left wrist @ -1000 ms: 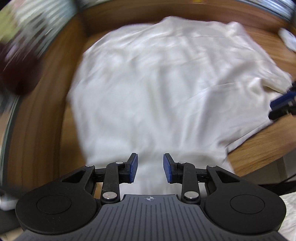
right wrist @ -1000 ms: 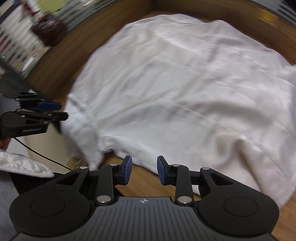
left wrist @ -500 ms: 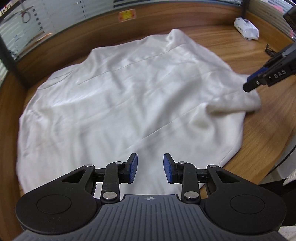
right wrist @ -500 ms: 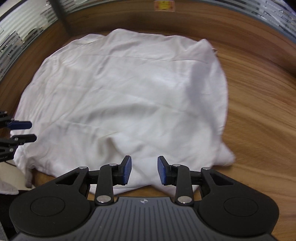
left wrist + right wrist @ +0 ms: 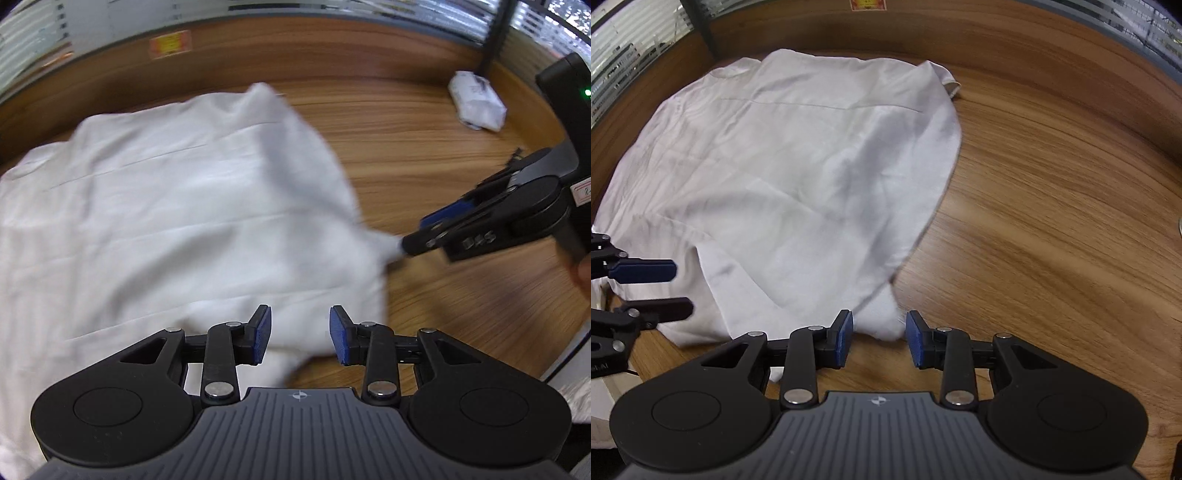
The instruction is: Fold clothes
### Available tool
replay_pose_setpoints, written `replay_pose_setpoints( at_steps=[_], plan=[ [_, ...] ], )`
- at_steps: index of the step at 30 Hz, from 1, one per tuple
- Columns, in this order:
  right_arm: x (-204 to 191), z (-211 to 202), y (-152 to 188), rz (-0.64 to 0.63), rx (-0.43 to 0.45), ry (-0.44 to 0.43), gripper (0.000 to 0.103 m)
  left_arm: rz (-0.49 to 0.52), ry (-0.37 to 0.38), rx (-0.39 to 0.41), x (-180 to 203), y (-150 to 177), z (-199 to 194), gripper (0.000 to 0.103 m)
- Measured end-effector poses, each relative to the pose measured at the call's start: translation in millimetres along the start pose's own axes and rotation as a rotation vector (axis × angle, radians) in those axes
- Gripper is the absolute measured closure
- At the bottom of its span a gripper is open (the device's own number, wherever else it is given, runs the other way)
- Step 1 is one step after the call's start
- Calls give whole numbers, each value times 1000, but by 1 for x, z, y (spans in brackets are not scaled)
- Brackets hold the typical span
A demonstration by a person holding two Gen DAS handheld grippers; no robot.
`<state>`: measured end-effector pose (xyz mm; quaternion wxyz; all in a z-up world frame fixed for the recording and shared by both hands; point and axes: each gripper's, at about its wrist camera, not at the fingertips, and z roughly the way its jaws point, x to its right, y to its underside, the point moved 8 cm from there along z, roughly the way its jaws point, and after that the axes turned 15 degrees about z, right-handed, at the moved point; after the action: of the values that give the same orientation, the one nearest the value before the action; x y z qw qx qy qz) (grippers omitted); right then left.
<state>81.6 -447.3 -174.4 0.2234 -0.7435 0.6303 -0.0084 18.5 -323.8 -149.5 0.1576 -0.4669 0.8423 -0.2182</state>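
Observation:
A white shirt (image 5: 184,221) lies spread on the wooden table (image 5: 424,147), blurred by motion in the left wrist view. My left gripper (image 5: 299,334) hovers over its near right hem with its jaws opening; cloth shows behind the gap but no pad presses on it. In the right wrist view the shirt (image 5: 794,166) ends in a bunched near corner that sits between the blue pads of my right gripper (image 5: 879,339), which stand apart. The left gripper (image 5: 681,290) shows at the left edge, fingers apart. The right gripper (image 5: 413,232) touches the corner's tip.
A white packet (image 5: 476,99) lies at the table's far right, beside a dark post. A wooden back panel with an orange sticker (image 5: 866,4) bounds the far side. Bare wood (image 5: 1052,221) stretches right of the shirt. The table's near edge (image 5: 646,354) runs under the left gripper.
Both grippers have swept to the right along the shirt's near edge. The right one has come down to the near right corner. The left jaws stand slightly wider.

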Motion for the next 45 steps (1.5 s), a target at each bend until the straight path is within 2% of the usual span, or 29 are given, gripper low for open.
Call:
replay_pose_setpoints(
  at_steps=[6,11,12,14,17,23,27,32,36,40,42,44,45],
  plan=[
    [30,-13,11,1,0,-8,63,76,-2,-42,32,-13,28,63],
    [49,-18,16,39,9,-9,63,139,-23,-93,39,-14,47,63],
    [53,-20,17,53,12,-10,63,158,-41,-92,39,-15,48,71],
    [58,-23,19,66,15,-10,63,179,-48,-81,38,-16,47,101],
    [64,-24,21,87,16,-16,63,126,-72,-48,23,-20,36,101],
    [54,-19,18,101,6,-52,63,-78,-236,33,-46,-20,-14,101],
    [40,-12,11,104,3,-88,63,-206,-380,54,-110,-9,-47,101],
    [19,1,1,117,-2,-108,63,-284,-482,-24,-175,23,-58,101],
    [6,13,-4,147,-15,-123,63,-312,-511,-99,-200,49,-51,101],
    [-8,23,-5,169,-36,-144,63,-348,-471,-167,-212,71,-41,97],
    [-16,27,-4,173,-50,-156,62,-327,-425,-144,-206,69,-40,95],
    [-22,31,-4,168,-57,-153,60,-277,-358,-109,-194,61,-40,87],
    [-27,33,-3,166,-65,-152,58,-252,-325,-92,-188,58,-40,80]
  ],
)
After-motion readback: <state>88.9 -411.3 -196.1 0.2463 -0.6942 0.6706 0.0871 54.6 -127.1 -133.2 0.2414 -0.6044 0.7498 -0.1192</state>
